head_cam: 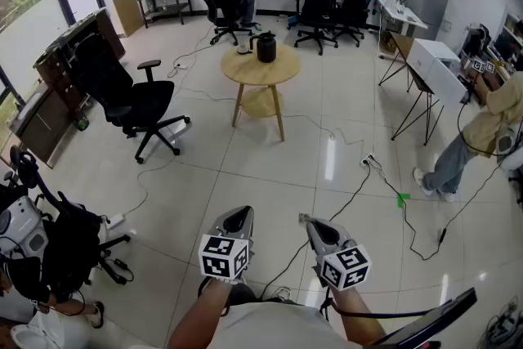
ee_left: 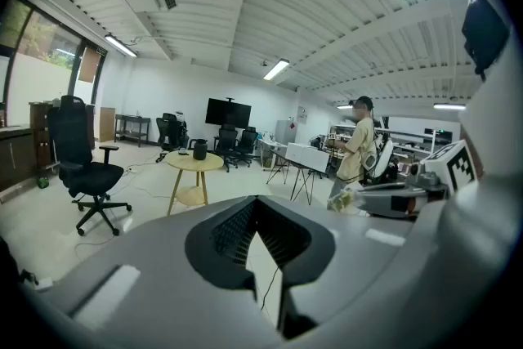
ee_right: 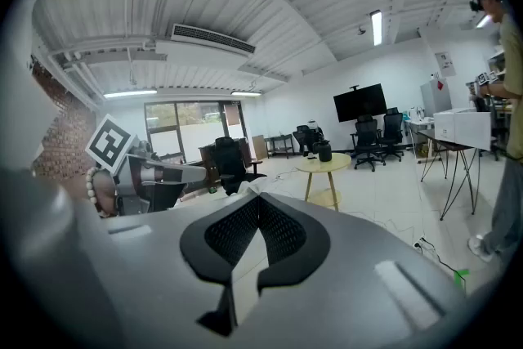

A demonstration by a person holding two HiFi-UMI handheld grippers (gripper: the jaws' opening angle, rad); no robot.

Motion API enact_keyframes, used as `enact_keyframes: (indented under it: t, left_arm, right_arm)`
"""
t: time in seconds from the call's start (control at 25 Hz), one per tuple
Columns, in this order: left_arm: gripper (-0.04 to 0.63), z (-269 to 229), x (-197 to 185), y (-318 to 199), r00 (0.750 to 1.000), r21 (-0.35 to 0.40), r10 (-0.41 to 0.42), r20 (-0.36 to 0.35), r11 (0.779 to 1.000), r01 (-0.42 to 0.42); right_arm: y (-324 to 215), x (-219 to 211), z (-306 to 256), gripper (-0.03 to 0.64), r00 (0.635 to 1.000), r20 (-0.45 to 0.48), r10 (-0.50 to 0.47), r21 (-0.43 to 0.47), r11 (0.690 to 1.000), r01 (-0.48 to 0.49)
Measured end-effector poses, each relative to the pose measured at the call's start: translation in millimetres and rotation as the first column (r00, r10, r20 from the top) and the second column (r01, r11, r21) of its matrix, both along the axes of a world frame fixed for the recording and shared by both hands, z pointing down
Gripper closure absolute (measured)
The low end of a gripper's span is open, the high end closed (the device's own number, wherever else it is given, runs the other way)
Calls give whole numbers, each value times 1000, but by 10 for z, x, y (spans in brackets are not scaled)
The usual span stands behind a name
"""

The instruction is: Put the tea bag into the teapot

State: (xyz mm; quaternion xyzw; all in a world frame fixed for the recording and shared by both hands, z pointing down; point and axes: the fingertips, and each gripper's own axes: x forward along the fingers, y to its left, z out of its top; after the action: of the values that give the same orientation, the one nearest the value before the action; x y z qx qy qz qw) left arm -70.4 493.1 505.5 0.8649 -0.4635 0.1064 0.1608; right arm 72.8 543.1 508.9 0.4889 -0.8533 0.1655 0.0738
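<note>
A pale tiled floor (head_cam: 245, 167) spreads out ahead of both grippers, with thin cables trailing across it. Well ahead of them, and slightly to the left gripper's side, stands a round wooden table (head_cam: 245, 71). Ahead and far to the left of the left gripper is a black office chair (head_cam: 131, 98). Far to the right of the right gripper, a person (head_cam: 482, 135) in a tan top stands beside white desks. A black teapot (head_cam: 266, 47) sits on the table, well apart from both grippers.

The left gripper (head_cam: 239, 212) is held low and close to the body, pointing forward. Its jaws are closed together at the tips, with nothing between them. The right gripper (head_cam: 309, 221) is just beside it, also pointing forward. Its jaws are pinched on a small pale tea bag (ee_left: 350, 198), which sticks out at their very tip, far short of the teapot.
</note>
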Motion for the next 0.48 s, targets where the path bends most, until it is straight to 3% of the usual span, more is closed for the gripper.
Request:
enact_keyframes:
  t: [0.48]
  left_arm:
    - [583,9,160,-292,1000,6,11,-12,1000,-11]
  right_arm:
    - [-223,120,60,615,1000,-7,3,-5,1000,-4]
